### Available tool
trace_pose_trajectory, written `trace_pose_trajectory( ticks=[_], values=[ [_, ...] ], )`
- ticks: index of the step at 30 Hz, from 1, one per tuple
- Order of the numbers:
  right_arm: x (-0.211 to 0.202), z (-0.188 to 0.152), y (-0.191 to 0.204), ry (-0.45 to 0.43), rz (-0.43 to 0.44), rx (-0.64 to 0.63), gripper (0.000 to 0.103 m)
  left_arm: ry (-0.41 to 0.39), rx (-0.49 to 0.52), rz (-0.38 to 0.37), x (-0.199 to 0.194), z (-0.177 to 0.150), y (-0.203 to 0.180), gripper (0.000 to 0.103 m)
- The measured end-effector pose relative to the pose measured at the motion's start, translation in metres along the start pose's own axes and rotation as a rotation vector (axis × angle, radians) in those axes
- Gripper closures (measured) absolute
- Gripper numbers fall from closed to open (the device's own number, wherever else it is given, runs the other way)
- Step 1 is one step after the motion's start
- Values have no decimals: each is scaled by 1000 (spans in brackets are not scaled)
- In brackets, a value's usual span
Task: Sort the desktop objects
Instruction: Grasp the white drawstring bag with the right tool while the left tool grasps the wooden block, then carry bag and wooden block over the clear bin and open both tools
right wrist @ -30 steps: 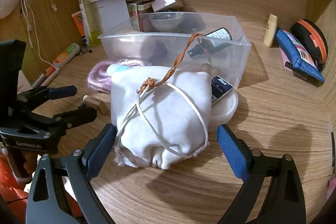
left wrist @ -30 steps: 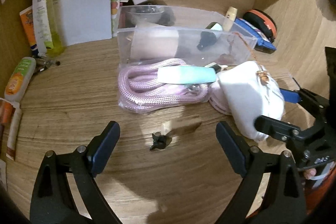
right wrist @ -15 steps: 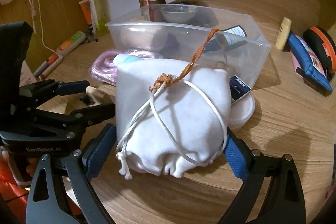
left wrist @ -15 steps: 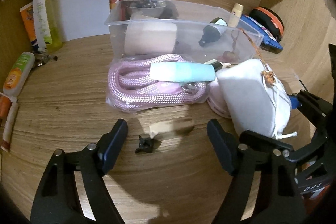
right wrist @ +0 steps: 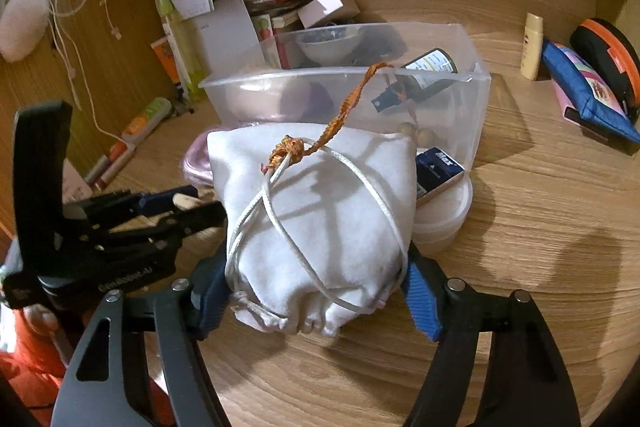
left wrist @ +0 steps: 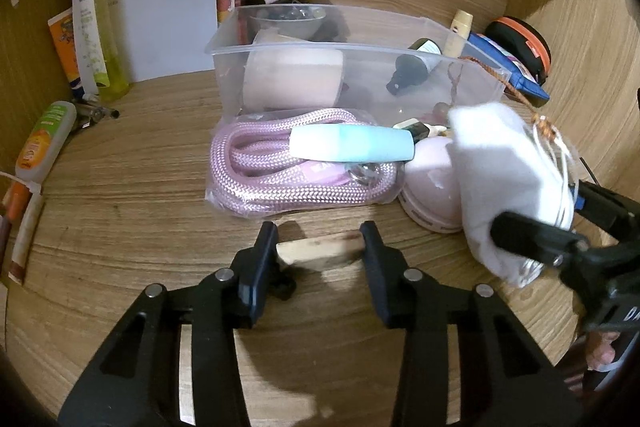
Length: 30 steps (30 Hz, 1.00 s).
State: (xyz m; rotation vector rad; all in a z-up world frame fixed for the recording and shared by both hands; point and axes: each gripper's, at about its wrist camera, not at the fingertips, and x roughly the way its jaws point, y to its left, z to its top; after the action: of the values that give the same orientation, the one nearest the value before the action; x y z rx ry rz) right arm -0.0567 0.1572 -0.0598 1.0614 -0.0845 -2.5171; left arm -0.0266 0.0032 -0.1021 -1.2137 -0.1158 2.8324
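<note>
A small wooden block [left wrist: 320, 253] lies on the desk in front of a bagged pink rope [left wrist: 280, 179]. My left gripper [left wrist: 320, 247] is closing on the block, and both pads touch its ends. A small black clip [left wrist: 285, 287] sits under the left finger. In the right wrist view a white drawstring pouch [right wrist: 320, 211] with an orange cord fills the space between the blue pads. My right gripper [right wrist: 316, 291] is closing, with both pads pressing into the pouch's sides. Behind it stands a clear plastic bin [right wrist: 476, 107] holding a dark spray bottle [right wrist: 424, 75].
A teal-and-white tube [left wrist: 352, 145] lies on the rope, beside a pink round case [left wrist: 432, 187]. Bottles, tubes and papers crowd the back left [left wrist: 92, 39]. A blue pouch [right wrist: 580, 95] and an orange-rimmed case [right wrist: 608, 51] sit at the back right. A small box [right wrist: 438, 167] leans against the bin.
The left gripper moved forward and its jaws narrowed around the wooden block. The right gripper's jaws closed in from beside the white pouch onto its sides.
</note>
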Motion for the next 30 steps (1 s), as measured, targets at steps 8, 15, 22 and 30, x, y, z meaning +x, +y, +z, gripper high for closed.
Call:
trace_pose_trajectory(
  ticks=[8, 15, 22, 30],
  values=[
    [-9, 8, -3, -31, 24, 27, 44, -37, 25, -7, -11, 3, -1, 63],
    [-10, 14, -6, -39, 38, 51, 49, -76, 24, -3, -19, 9, 4, 63],
    [-21, 24, -3, -79, 47, 40, 49, -118, 13, -2, -29, 18, 13, 63],
    [-28, 42, -3, -120, 46, 37, 49, -162, -9, -2, -38, 31, 27, 63]
  ],
)
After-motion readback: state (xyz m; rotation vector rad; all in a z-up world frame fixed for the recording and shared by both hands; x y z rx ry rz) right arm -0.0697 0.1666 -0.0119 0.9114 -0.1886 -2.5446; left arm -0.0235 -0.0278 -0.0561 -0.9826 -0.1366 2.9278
